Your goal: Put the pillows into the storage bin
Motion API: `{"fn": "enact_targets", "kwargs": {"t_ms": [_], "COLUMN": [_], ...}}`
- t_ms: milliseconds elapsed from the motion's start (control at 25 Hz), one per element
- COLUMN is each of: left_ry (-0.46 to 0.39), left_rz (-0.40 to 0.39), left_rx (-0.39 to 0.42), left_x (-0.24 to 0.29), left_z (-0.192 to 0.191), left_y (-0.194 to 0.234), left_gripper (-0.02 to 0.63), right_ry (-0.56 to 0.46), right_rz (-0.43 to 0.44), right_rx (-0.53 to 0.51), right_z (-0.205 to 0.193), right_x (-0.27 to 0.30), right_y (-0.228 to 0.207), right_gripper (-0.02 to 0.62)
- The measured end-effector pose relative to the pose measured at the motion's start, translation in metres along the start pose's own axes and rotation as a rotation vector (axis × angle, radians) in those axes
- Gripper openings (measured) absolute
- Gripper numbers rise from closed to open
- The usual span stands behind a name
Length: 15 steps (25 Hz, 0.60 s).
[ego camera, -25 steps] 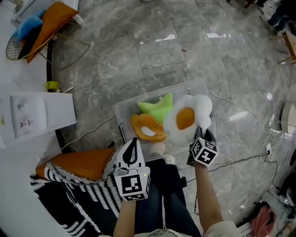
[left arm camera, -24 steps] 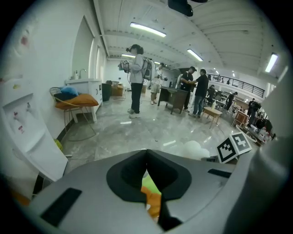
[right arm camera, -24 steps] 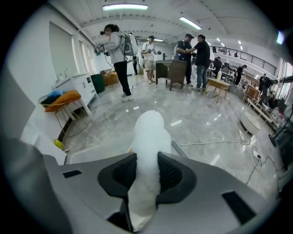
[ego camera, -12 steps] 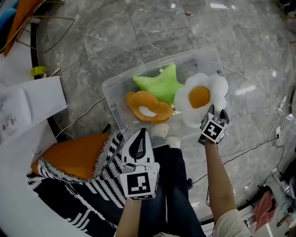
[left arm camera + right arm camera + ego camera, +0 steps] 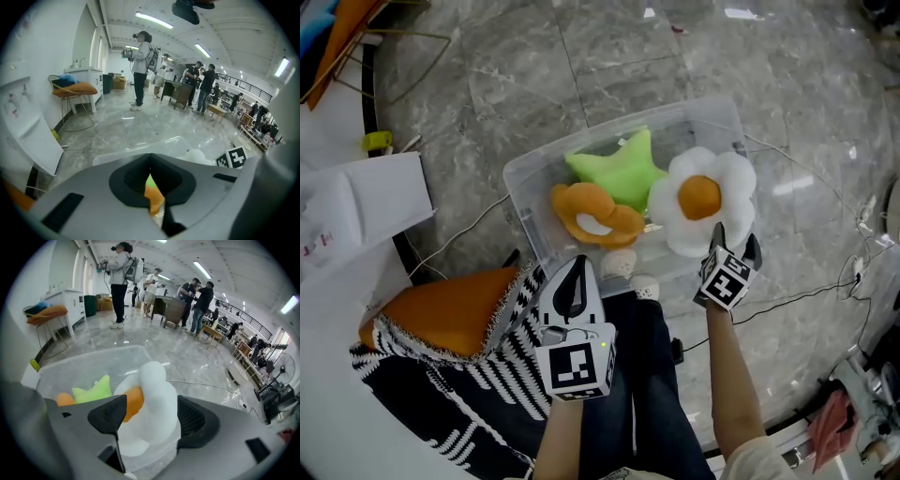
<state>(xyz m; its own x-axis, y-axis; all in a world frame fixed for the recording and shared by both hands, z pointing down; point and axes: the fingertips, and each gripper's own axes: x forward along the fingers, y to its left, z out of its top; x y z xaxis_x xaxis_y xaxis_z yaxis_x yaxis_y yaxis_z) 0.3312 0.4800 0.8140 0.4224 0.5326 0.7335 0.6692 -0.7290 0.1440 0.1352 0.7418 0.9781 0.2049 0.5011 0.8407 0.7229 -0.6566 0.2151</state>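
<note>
The storage bin (image 5: 523, 187), clear plastic and lidless, stands on the marble floor (image 5: 628, 56) at 12 o'clock from the two grippers. Three pillows lie inside it. A green star pillow (image 5: 614, 169) is at the bin's 11 o'clock, and an orange pillow (image 5: 591, 217) is at its 8 o'clock. A fried-egg pillow (image 5: 703, 199) fills its 3 o'clock end, touching the star and close to the near wall.

The right gripper (image 5: 736, 239) is at the egg pillow's 6 o'clock edge, pointing steeply down. Its jaws have just been opening and now stand wide. The pillow's white rim sits between them, but the right gripper view shows both pads clear of it. Judgement: this is a release, made low so that the soft pillow settles within the walls instead of spilling over.

The left gripper (image 5: 576, 266) has its jaws closed together on nothing (the green and orange seen through the slit lie beyond, in the bin). It hangs at the bin's 7 o'clock corner, apart from the pillows, apparently held back to leave the right side room.

An orange cushion (image 5: 455, 314) on a striped throw (image 5: 459, 389) lies at 8 o'clock in the head view, outside the bin. Whether it belongs to the task cannot be told.
</note>
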Motion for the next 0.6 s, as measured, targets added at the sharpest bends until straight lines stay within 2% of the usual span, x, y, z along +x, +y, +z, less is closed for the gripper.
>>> {"fn": "enact_targets", "kwargs": {"t_ms": [160,360,600], "left_ry": [-0.065,-0.150,-0.269], "left_rz": [0.032,0.073,0.103], "left_rx": [-0.010,-0.023,-0.036], "left_x": [-0.026,-0.079,-0.163], "left_z": [0.035,0.086,0.152], "left_y": [0.003,0.000,-0.014], "left_gripper": [0.014,0.014,0.014], "right_ry": [-0.113,-0.257,-0.429], "right_rz": [0.085,0.189,0.328], "right_rx": [0.031,0.009,-0.003], "right_z": [0.046,0.113,0.183], "right_x": [-0.063,-0.165,-0.297], "right_y": [0.025,0.042,0.040], "right_gripper": [0.335,0.301,0.213]}}
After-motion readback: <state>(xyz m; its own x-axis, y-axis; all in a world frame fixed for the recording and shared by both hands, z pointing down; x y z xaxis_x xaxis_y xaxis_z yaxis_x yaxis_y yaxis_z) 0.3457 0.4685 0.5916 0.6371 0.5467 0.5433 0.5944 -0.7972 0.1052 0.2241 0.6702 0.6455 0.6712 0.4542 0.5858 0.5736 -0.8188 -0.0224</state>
